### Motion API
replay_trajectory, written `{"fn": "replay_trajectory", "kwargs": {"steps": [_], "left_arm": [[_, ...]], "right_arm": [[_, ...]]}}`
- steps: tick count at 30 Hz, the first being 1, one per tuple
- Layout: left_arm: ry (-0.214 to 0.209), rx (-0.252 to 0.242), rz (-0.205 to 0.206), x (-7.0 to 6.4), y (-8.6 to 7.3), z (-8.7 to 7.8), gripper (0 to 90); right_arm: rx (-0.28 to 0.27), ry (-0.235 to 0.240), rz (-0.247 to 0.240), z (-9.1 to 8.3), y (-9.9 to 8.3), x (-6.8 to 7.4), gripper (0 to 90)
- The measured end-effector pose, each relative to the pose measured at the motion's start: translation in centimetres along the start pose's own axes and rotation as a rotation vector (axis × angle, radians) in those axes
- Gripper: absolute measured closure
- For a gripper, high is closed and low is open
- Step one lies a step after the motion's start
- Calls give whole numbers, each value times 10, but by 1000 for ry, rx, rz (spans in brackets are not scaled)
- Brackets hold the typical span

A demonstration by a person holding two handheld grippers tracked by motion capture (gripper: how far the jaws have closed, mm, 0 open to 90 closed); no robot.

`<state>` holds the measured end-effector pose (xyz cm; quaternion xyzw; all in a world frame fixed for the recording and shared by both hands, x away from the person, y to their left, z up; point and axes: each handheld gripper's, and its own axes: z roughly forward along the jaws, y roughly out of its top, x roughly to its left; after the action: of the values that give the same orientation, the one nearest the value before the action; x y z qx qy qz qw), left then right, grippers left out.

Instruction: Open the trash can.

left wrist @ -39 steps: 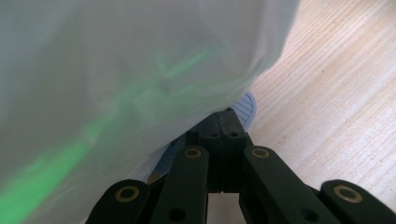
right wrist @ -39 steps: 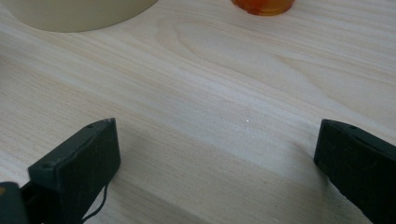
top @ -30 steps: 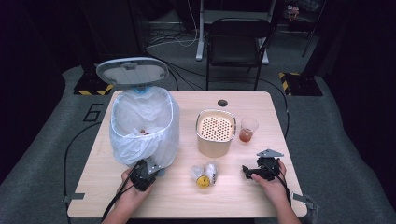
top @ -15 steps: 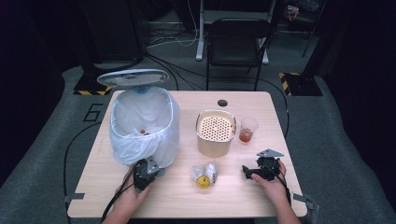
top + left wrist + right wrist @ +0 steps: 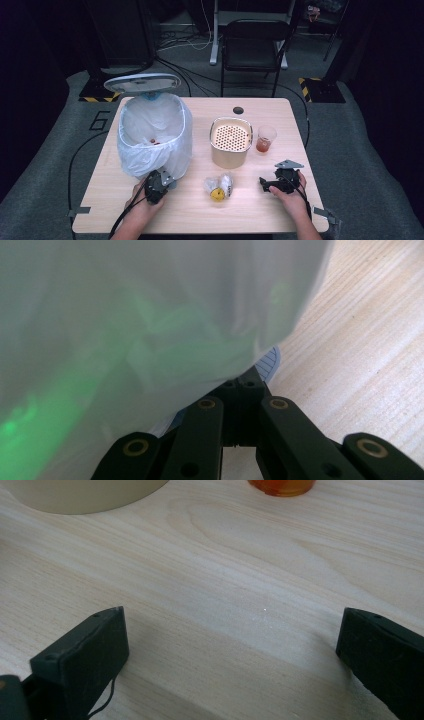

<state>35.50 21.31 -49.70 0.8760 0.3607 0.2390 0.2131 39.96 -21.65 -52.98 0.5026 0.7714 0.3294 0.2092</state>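
High view: the bin (image 5: pixel 155 135), lined with a white bag, stands on the left part of the table (image 5: pixel 200 220). Its lid (image 5: pixel 142 82) now lies nearly flat just above the back rim; a second ago it stood tilted up much higher, and half a second ago it was already partway down. So the lid is coming shut.

The left gripper (image 5: pixel 159 179) sits at the foot of the bin on the near side, much where it was, pushed in under the hanging bag. In the left gripper view its jaws are drawn together (image 5: pixel 240 385), and a pale ridged edge, probably the pedal (image 5: pixel 267 362), peeks out at their tips below the bag. Whether they pinch it or only rest on it I cannot tell. Judging by the falling lid, the pressure on the pedal is being let off.

A small red thing lies inside the bag. A crumpled wrapper (image 5: pixel 219 186) with something yellow in it lies on the table between the two hands, so the bin would likely need opening again for it.

The right gripper (image 5: pixel 272 184) rests low on the table at the right, unmoved, jaws spread wide (image 5: pixel 232 645) and empty. Behind stand a beige container (image 5: pixel 230 142) and a cup (image 5: pixel 265 139) of orange drink.
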Motion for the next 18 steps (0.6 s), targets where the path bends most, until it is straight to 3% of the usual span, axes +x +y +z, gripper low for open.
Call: {"fn": "replay_trajectory", "kwargs": {"steps": [3,4,7,9,10,14,16,17,18], "left_arm": [[12,-10,0,-2,1,1,900],[16,0,21,-2,1,1,900],[-10,-7,-3,1,1,1,900],[-27,-8,10,5,0,1,900],[-39,-26,-20,4,-1,2,900],[-39,-18,-9,6,-1,1,900],[-49,-32,-27,5,-2,2,900],[-54,-31,-9,7,-2,1,900],[-54,-31,-9,7,-2,1,900]], "right_arm": [[0,0,0,0,0,0,0],[0,0,0,0,0,0,0],[0,0,0,0,0,0,0],[-1,0,-1,0,0,0,0],[-1,0,0,0,0,0,0],[0,-1,0,0,0,0,5],[-3,1,3,0,0,0,30],[-16,11,-9,-4,1,0,188],[-16,11,-9,-4,1,0,188]]}}
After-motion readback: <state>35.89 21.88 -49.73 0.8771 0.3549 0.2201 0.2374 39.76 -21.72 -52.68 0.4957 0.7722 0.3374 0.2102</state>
